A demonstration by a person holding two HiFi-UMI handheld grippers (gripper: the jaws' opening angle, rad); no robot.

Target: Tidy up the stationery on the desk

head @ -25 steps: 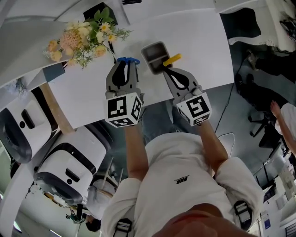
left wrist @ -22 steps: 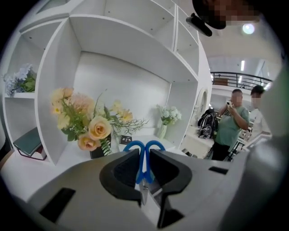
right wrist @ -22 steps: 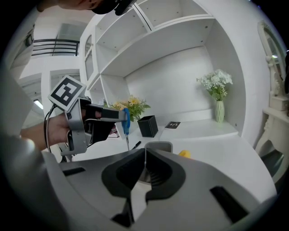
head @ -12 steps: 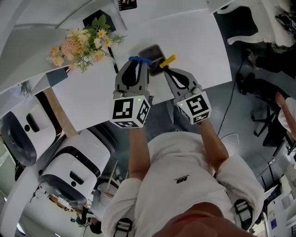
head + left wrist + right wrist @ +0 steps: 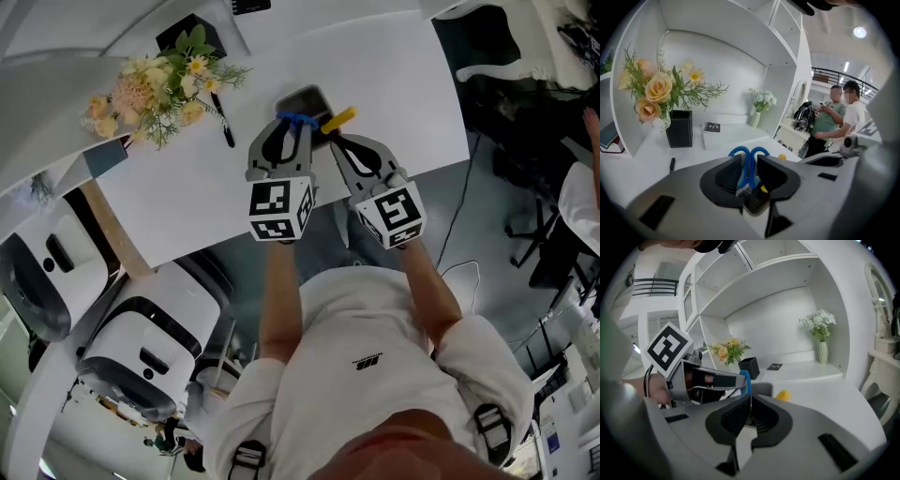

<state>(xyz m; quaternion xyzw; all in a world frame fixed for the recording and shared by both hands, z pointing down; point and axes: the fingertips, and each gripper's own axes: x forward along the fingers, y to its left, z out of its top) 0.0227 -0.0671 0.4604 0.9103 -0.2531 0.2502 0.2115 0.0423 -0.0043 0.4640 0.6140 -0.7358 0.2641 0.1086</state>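
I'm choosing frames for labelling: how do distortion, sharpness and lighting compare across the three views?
Left gripper view: heavy fisheye, black corners, bowed shelves; blue scissors sharp, faces of bystanders mosaicked. Right gripper view: same fisheye, evenly bright. Head view: milder distortion, white desk bright without glare.

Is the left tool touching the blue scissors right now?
Touching. The left gripper view shows the left tool with its jaws clamped on the scissors just below the blue handles, no gap.

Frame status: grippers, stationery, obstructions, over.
Left gripper shut on blue scissors, over grey holder. Right gripper shut on holder's rim. Black pen lies apart on desk.
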